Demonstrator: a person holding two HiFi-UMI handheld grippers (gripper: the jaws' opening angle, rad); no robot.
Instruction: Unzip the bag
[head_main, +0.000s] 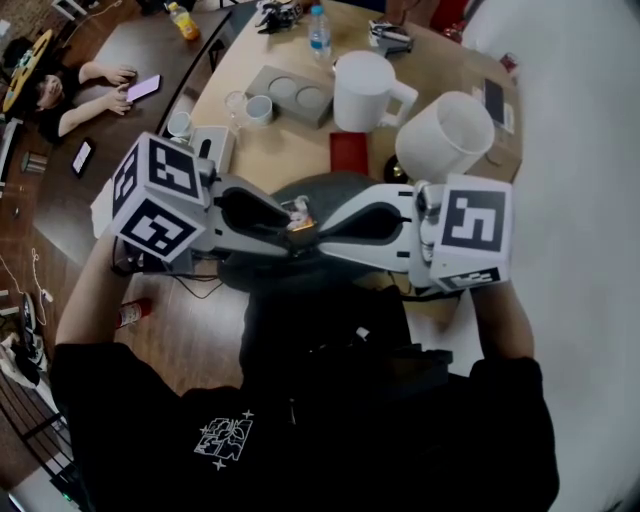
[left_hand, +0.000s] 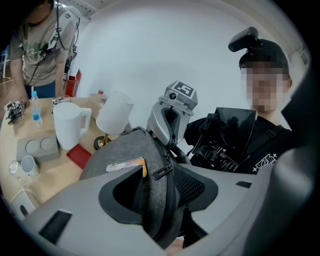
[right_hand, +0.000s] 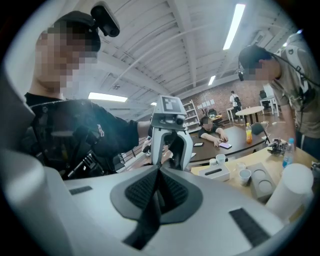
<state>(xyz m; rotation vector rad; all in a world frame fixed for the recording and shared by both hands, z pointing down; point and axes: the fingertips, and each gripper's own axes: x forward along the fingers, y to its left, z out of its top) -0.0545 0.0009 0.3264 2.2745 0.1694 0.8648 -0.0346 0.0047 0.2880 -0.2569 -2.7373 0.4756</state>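
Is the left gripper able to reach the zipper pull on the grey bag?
Likely yes: the zipper pull lies uncovered on the bag, between the jaws of the left gripper, which grips the fabric.

We are standing in an open shared office: a white beamed ceiling (right_hand: 175, 40) with long strip lights (right_hand: 235, 25), a red brick back wall (right_hand: 220, 95), and a seated person (head_main: 70, 95) leaning over a dark brown table (head_main: 150, 50).

Tip to tip, the left hand-held gripper (head_main: 283, 222) clamps the bag (left_hand: 122, 147) in wide jaws, the right hand-held gripper (head_main: 338, 228) pinches a strap (right_hand: 149, 215).
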